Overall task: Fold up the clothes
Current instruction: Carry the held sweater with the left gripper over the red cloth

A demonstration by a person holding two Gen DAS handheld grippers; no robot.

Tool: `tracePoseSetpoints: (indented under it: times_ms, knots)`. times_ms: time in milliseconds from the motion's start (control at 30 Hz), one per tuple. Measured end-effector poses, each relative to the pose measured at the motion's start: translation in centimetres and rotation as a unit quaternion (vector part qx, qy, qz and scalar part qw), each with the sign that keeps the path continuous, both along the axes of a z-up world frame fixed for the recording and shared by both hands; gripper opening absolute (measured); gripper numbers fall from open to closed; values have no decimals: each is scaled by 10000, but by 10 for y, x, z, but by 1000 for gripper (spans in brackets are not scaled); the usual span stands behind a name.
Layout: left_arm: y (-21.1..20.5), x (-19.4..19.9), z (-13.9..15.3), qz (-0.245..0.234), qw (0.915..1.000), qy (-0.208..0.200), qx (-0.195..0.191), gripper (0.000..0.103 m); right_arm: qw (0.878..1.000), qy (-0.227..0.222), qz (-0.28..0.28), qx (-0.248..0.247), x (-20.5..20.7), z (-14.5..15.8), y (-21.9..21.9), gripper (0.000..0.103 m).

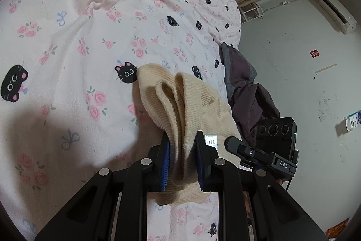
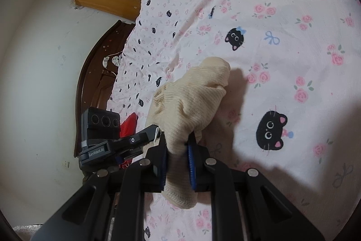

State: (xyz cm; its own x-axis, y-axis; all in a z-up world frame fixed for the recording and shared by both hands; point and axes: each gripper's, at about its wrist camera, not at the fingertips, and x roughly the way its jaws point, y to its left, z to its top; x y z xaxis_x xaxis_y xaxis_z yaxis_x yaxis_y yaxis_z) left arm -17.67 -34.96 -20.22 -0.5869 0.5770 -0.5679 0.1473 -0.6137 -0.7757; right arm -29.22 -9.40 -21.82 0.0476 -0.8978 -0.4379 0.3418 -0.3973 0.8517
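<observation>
Above the cat-print bedsheet [image 1: 90, 22], both the left gripper [image 1: 181, 159] and right gripper [image 2: 177, 162] are pinching a bunched cream knit garment [image 1: 180, 96], which is looking light, floppy and best gripped by its edges.

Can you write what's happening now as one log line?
left gripper: shut on cream knit garment | right gripper: shut on it | garment: bunched above bedsheet
</observation>
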Motion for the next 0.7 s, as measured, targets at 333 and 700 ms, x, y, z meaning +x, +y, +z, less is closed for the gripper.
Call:
tracePoseSetpoints:
  times_ms: [333,700]
  knots:
    - [-8,12,15,95,9999,130,-9,17,9998,156,91,44,8,17,-7,16]
    - [-43,58,57,467,9976,370,-346,17,9984,353,445,-61,29,49,-43,16]
